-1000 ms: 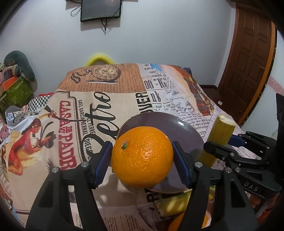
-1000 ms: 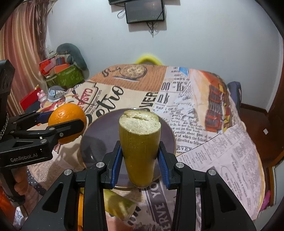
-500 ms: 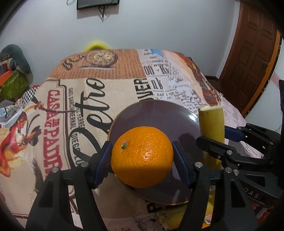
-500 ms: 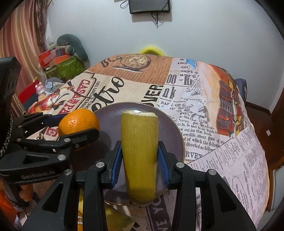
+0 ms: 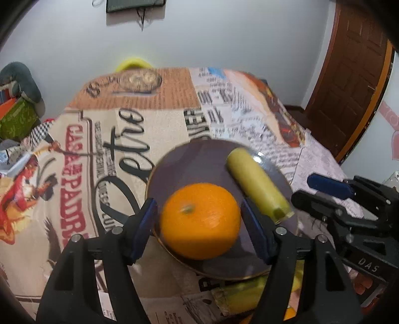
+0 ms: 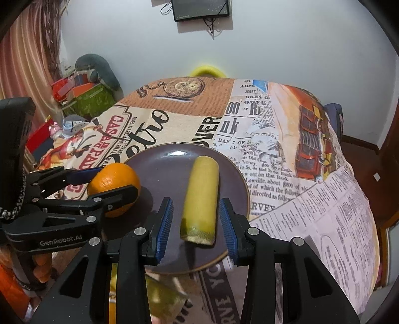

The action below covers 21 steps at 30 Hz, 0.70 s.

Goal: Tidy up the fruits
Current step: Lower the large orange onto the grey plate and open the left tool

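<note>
Orange (image 5: 200, 220) on plate (image 5: 199, 159), left claw (image 5: 199, 224) opening around it; right claw (image 6: 195, 221) apart (stalk (image 6: 200, 197) released).

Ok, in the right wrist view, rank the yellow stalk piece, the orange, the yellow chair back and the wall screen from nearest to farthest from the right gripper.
From the right gripper:
1. yellow stalk piece, between its fingers, lying on the plate.
2. orange, left, at the plate's edge.
3. yellow chair back, far side, straight ahead.
4. wall screen, high on the back wall.
</note>
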Motion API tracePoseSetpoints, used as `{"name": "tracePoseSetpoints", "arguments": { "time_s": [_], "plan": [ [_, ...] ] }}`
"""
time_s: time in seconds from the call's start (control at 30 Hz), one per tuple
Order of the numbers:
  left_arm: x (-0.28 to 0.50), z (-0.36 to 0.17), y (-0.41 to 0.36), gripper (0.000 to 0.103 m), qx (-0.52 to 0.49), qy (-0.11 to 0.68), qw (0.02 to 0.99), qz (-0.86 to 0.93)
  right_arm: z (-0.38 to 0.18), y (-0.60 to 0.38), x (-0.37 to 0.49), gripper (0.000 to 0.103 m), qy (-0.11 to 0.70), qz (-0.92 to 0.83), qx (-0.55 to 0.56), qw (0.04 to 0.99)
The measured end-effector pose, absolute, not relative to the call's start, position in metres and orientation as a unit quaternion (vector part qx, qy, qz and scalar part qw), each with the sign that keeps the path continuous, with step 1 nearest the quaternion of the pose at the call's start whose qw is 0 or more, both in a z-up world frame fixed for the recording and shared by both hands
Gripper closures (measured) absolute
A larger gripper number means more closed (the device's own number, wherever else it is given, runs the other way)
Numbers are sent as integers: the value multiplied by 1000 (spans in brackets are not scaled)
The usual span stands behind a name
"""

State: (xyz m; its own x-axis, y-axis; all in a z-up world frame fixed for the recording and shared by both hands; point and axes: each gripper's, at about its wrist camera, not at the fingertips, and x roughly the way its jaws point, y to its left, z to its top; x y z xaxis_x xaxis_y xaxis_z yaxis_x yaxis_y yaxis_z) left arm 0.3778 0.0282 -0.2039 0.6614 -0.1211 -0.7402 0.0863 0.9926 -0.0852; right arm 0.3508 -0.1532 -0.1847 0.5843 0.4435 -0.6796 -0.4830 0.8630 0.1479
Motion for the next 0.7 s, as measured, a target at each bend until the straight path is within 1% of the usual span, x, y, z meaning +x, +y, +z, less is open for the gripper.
{"name": "tracePoseSetpoints", "arguments": {
  "time_s": [0.03,0.1,0.13,0.17,0.4,0.53,0.7],
  "plan": [
    [374,-198,27,25,-18,399,915,-56,-183,-154,348,67,372,260,-27,891],
    [368,-188,27,17,-16,383,922,-54,-178,-157,342,65,366,258,-29,894],
    [364,-183,27,17,-15,377,925,-52,-175,-158,338,61,363,257,-31,895],
    [361,-179,28,17,-15,374,926,-50,-173,-158,335,60,360,255,-33,897],
    [333,-159,34,17,-11,370,928,-38,-159,-165,309,59,348,255,-42,901],
    [312,-152,38,17,-8,369,929,-34,-153,-167,289,53,339,251,-53,905],
    [285,-148,38,14,-10,371,928,-38,-150,-171,269,51,338,254,-52,905]
  ]
}}
